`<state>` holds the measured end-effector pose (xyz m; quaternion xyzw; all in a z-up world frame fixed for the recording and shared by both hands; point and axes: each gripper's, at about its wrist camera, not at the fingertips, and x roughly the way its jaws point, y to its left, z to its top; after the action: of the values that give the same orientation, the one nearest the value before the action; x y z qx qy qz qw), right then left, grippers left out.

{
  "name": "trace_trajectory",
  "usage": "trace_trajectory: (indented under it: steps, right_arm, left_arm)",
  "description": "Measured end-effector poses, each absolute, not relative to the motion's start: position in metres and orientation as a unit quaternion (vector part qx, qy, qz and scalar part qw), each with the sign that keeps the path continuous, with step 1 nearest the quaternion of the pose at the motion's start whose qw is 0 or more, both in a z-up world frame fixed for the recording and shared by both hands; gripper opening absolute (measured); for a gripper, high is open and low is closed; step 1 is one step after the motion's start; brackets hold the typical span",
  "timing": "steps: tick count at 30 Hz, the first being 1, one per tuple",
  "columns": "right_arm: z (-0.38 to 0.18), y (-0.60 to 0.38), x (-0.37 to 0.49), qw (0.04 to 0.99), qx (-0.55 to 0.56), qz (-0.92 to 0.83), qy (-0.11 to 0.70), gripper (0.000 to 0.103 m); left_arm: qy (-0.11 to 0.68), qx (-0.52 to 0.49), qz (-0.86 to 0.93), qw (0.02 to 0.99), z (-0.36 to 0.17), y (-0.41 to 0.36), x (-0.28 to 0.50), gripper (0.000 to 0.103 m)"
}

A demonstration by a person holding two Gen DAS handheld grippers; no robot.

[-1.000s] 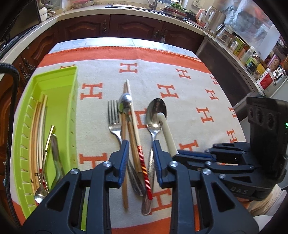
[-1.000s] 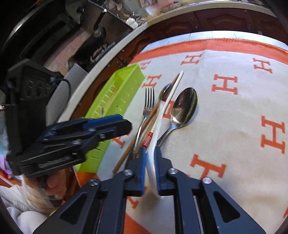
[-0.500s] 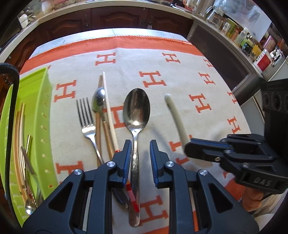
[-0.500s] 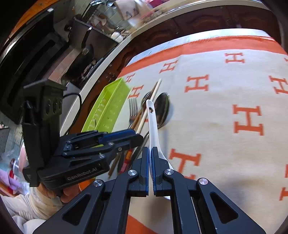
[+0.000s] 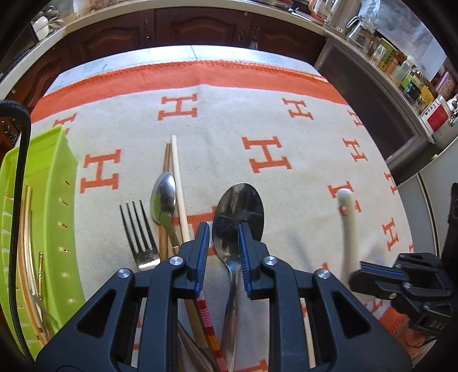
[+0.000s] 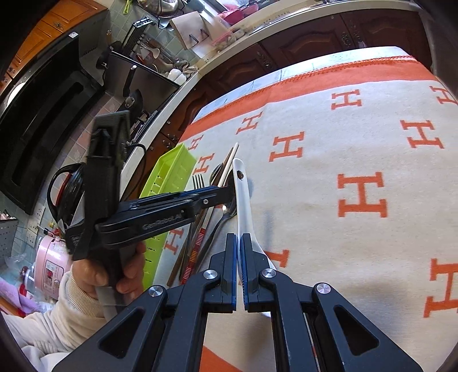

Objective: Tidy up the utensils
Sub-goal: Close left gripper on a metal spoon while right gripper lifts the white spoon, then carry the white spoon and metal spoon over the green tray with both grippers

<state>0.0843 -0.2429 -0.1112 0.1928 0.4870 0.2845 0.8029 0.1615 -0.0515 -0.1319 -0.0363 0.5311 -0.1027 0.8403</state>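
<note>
Orange-lettered blanket (image 5: 266, 114) covers my table, dark kitchen cabinets (image 5: 200, 25) behind. My left gripper (image 5: 220, 243) has slid onto the big spoon (image 5: 237, 211), jaws straddling it; my right gripper (image 6: 238, 257) now lifts the pinched white spoon (image 6: 242, 197).

The left gripper (image 5: 221, 247) is pointing steeply down, its blue-padded fingers (image 5: 201, 251) standing slightly apart. The right gripper (image 6: 239, 263) is angling down more gently, its fingers pressing together on a white handle (image 6: 243, 206). A hand (image 6: 97, 274) (cream sleeve) is gripping the left gripper's grip.
</note>
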Motion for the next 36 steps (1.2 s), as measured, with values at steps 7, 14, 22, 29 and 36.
trace_trajectory:
  steps: [7, 14, 22, 29, 36]
  right_arm:
    - [-0.113, -0.252, 0.083, 0.802, 0.2, 0.282, 0.486, 0.002]
    - [-0.118, -0.25, 0.085, 0.798, 0.209, 0.284, 0.489, 0.002]
    - [-0.111, -0.249, 0.085, 0.8, 0.211, 0.282, 0.485, 0.002]
    - [-0.095, -0.24, 0.078, 0.804, 0.207, 0.29, 0.475, 0.002]
    - [-0.058, -0.209, 0.064, 0.807, 0.194, 0.32, 0.457, 0.002]
  left_arm:
    - [0.519, -0.035, -0.108, 0.847, -0.139, -0.055, 0.166, 0.018]
    - [0.503, -0.073, -0.127, 0.852, -0.135, -0.051, 0.161, 0.002]
    - [0.469, -0.101, -0.131, 0.868, -0.116, -0.043, 0.128, 0.0]
    - [0.412, -0.106, -0.141, 0.894, -0.066, -0.029, 0.076, 0.0]
    - [0.366, -0.103, -0.107, 0.919, -0.013, 0.006, 0.019, 0.0]
